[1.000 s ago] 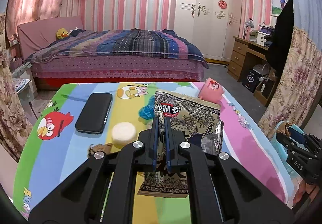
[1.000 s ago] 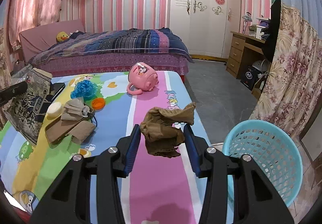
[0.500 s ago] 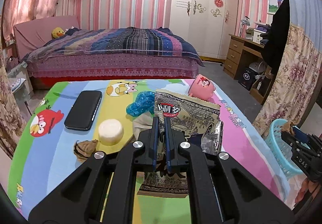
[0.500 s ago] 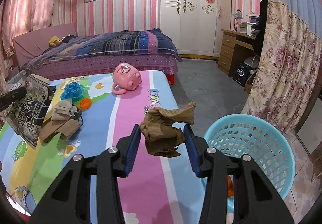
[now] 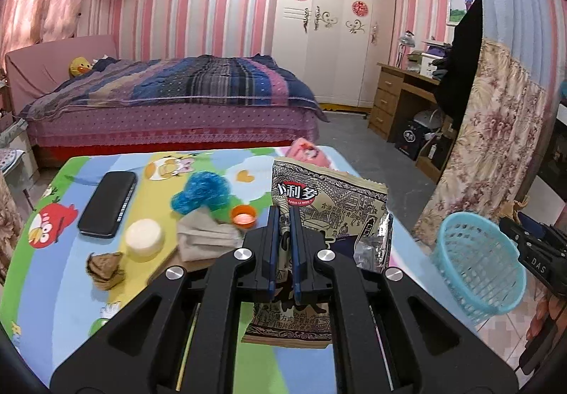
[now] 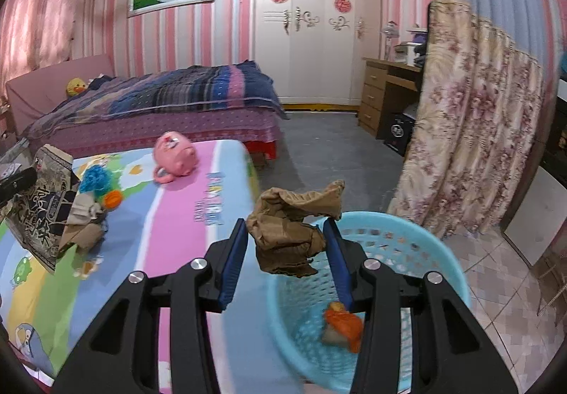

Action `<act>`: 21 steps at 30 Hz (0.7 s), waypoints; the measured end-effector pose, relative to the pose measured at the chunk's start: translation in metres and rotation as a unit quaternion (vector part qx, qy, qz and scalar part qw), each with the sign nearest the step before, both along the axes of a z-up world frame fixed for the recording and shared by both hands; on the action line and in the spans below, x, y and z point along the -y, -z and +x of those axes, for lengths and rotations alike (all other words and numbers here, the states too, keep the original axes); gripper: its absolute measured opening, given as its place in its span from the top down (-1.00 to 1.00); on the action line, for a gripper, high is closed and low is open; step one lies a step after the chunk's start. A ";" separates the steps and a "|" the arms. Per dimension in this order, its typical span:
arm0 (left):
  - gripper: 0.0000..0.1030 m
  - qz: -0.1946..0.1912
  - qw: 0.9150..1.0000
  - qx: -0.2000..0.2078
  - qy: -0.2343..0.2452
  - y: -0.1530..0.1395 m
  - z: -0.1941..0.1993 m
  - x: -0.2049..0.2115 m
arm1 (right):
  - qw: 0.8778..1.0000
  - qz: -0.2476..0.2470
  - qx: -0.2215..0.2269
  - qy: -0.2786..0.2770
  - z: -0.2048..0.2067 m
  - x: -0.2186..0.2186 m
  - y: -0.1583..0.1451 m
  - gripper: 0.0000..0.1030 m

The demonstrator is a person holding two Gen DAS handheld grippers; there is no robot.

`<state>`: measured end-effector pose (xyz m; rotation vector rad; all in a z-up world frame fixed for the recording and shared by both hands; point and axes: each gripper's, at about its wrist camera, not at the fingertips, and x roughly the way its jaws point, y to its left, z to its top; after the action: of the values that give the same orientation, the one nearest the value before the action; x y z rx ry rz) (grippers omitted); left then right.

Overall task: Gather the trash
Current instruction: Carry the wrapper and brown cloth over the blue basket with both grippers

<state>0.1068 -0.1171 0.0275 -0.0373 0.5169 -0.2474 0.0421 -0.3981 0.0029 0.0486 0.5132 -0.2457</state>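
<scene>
Right gripper pinches crumpled paper above basket.

Left gripper is clamping an upright snack bag above the cartoon-print table. At ten o'clock a black case is lying flat; a blue basket is sitting at three o'clock, the right gripper hanging just beside it.

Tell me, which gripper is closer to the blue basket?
Right. The right gripper holds crumpled brown paper just above the blue basket. The left gripper is over the table, holding a snack bag.
</scene>
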 end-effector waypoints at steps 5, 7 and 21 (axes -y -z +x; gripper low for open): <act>0.90 0.001 1.000 0.002 0.021 -0.004 -0.001 0.028 | 1.000 -0.001 0.002 0.019 -0.008 0.025 -0.003 0.14; 0.90 0.000 1.000 0.004 0.030 -0.006 -0.001 0.039 | 1.000 -0.003 0.002 0.023 -0.010 0.032 -0.003 0.14; 0.90 0.020 0.997 0.003 0.069 0.000 -0.005 0.091 | 0.999 -0.001 -0.007 0.049 -0.024 0.068 0.011 0.14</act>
<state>0.1015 -0.2079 0.0274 0.0386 0.5195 -0.3710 0.0184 -0.4658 -0.0084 0.0699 0.5257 -0.3425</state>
